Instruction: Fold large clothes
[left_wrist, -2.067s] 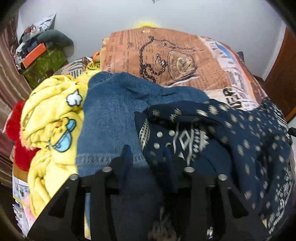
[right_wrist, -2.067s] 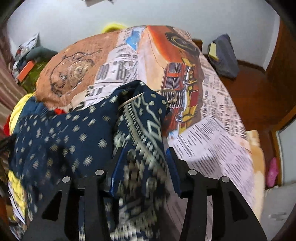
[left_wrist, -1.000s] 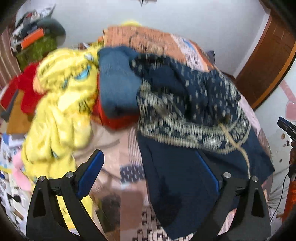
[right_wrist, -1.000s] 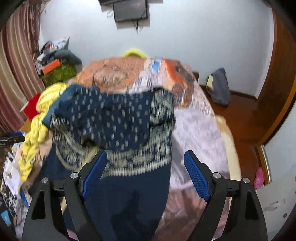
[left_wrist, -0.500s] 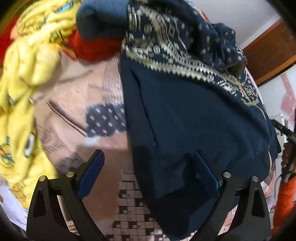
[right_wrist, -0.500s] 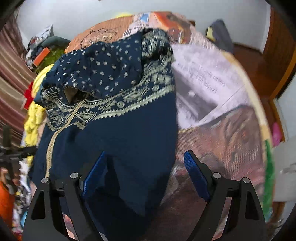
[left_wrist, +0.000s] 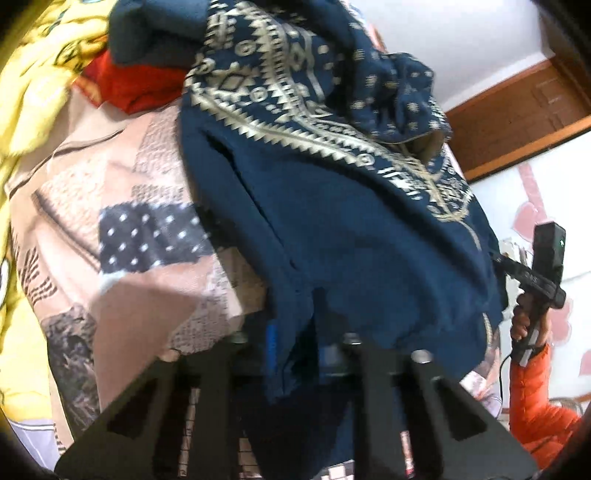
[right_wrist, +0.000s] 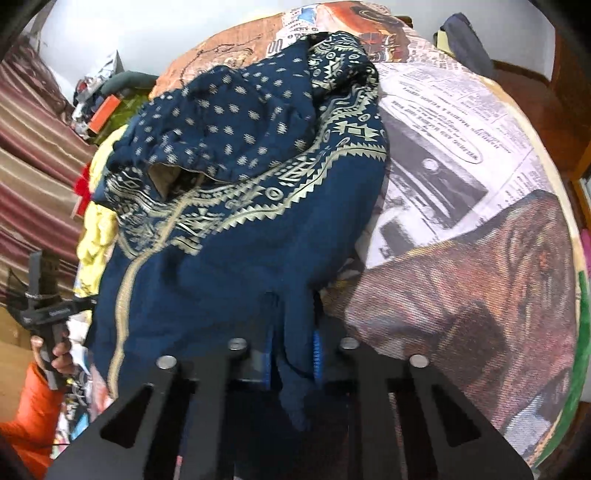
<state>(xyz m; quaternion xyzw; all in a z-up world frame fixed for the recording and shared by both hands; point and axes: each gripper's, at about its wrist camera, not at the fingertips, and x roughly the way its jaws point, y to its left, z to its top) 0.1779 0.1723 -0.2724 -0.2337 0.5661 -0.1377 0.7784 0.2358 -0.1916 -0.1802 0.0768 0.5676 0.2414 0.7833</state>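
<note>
A navy hooded garment (left_wrist: 351, 229) with a cream zigzag and diamond pattern lies spread on the bed, its plain lower part toward me and its dotted hood (right_wrist: 229, 110) bunched at the far end. My left gripper (left_wrist: 297, 343) grips the near hem at the left corner; its jaws are closing with the fabric pinched between the blue pads. My right gripper (right_wrist: 291, 350) pinches the hem at the right corner, its jaws closing tight with a fold of cloth (right_wrist: 295, 325) hanging between them.
The bed cover (right_wrist: 443, 166) has a newspaper print. A yellow cartoon blanket (left_wrist: 33, 74), a red cloth (left_wrist: 125, 85) and a blue cloth (left_wrist: 155, 33) are heaped on the left. An orange sleeve (left_wrist: 528, 398) shows at the right; a wooden door (left_wrist: 517, 114) behind.
Both grippers have sunk onto the garment's near hem and gone from wide open to closed on the fabric. The garment now fills more of each view.
</note>
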